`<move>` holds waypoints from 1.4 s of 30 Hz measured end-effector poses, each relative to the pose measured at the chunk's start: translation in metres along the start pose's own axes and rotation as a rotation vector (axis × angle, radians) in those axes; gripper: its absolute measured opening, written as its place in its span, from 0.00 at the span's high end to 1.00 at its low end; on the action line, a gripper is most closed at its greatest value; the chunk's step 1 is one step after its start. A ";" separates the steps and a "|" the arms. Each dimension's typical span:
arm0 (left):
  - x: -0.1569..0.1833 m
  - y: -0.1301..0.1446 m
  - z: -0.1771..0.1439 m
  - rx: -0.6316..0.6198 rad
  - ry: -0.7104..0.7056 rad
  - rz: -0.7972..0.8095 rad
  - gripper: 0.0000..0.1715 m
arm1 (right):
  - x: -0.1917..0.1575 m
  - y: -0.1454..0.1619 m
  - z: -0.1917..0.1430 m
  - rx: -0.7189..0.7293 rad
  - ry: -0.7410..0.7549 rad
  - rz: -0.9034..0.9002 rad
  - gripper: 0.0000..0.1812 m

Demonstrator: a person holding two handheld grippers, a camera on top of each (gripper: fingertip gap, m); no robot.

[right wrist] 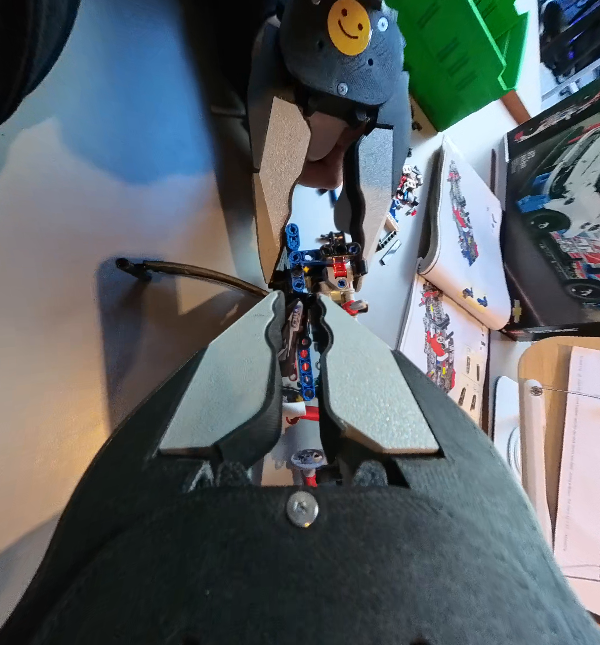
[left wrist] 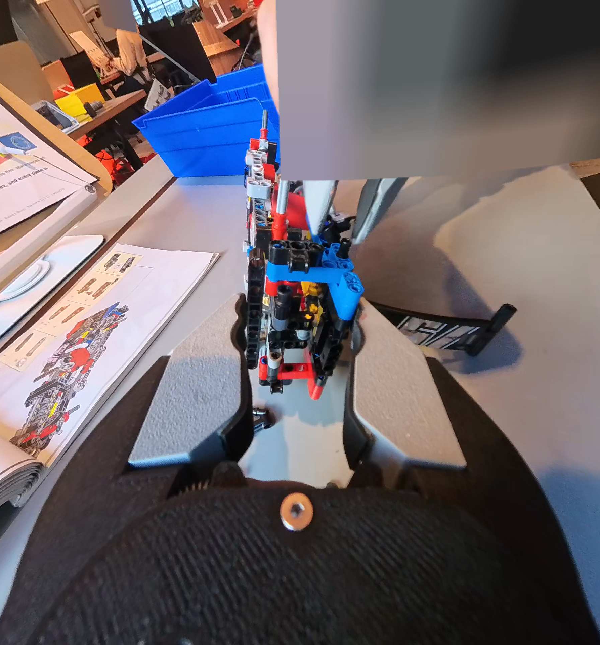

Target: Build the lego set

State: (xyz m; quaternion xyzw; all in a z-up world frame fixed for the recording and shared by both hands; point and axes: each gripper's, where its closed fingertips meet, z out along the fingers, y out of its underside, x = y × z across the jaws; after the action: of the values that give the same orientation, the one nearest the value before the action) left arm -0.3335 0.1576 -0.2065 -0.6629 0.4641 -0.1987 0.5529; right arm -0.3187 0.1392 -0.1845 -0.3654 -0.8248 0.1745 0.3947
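Between your left gripper's [left wrist: 300, 328] grey fingers [left wrist: 201, 391] you are seeing the lego model [left wrist: 291, 296] showing blue, red, black, grey and touches of yellow. Beyond it a blue bin [left wrist: 204, 139] is glowing bright. Left of that gripper the white booklet [left wrist: 92, 331] is displaying a red-and-grey printed model. Right of it lies a black panel [left wrist: 441, 331] with white striping. Past your right gripper [right wrist: 302, 314], the other gripper's dark body is wearing a yellow smiley disc [right wrist: 349, 26] beside a green bin [right wrist: 459, 59].
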 end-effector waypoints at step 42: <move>0.000 0.000 0.001 -0.010 -0.009 -0.008 0.67 | -0.003 0.004 -0.001 -0.289 -0.073 -0.040 0.97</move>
State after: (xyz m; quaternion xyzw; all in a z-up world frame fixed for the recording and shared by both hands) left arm -0.3324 0.1578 -0.2070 -0.6684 0.4599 -0.1957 0.5508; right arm -0.3155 0.1398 -0.1875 -0.3952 -0.8623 0.0592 0.3111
